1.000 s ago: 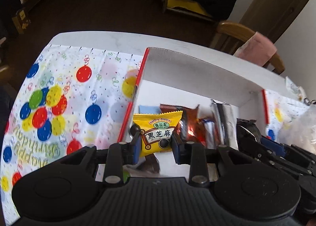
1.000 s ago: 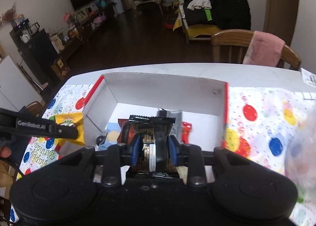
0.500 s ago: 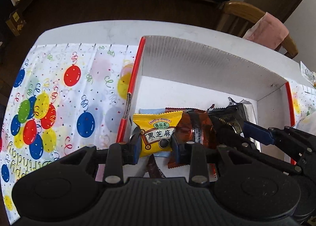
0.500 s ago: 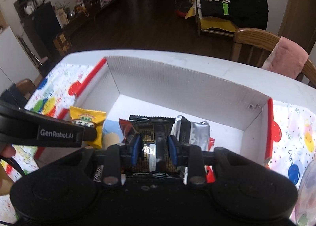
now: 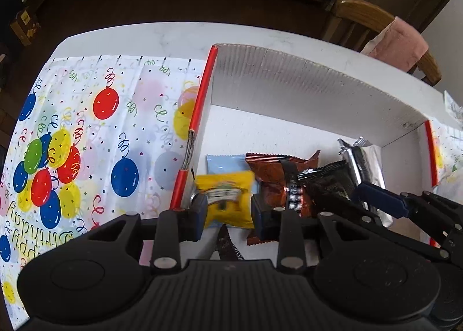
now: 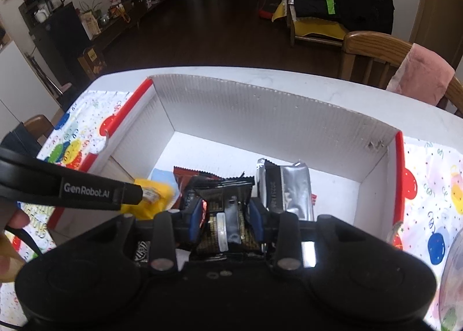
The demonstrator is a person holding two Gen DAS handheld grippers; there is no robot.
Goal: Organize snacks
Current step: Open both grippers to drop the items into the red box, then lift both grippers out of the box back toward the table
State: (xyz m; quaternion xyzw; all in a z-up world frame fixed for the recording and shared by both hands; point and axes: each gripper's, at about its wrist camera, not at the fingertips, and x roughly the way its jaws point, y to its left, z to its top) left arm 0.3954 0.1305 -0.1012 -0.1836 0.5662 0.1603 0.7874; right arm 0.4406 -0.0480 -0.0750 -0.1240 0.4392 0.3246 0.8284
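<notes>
We've got both grippers down inside the white cardboard box (image 6: 277, 117) on the table (image 5: 162, 38). Our left gripper (image 5: 227, 212) has its jaws spread, the yellow snack packet (image 5: 224, 198) blurred between them, apparently dropping loose. Our right gripper (image 6: 225, 215) has its jaws clenched on the black snack packet (image 6: 224, 200), low over the pile beside the silver packet (image 6: 289, 189) and the reddish-brown packet (image 5: 277, 177). To do this well, we'd lower the black one flat alongside its neighbours before letting go, and lift both tools straight up, clear of the walls. Readable writing: "GenRobot.AI" on the left gripper's finger; the balloon tablecloth (image 5: 86, 134) reads "Birthday" upside down. The packet labels are too blurred.
</notes>
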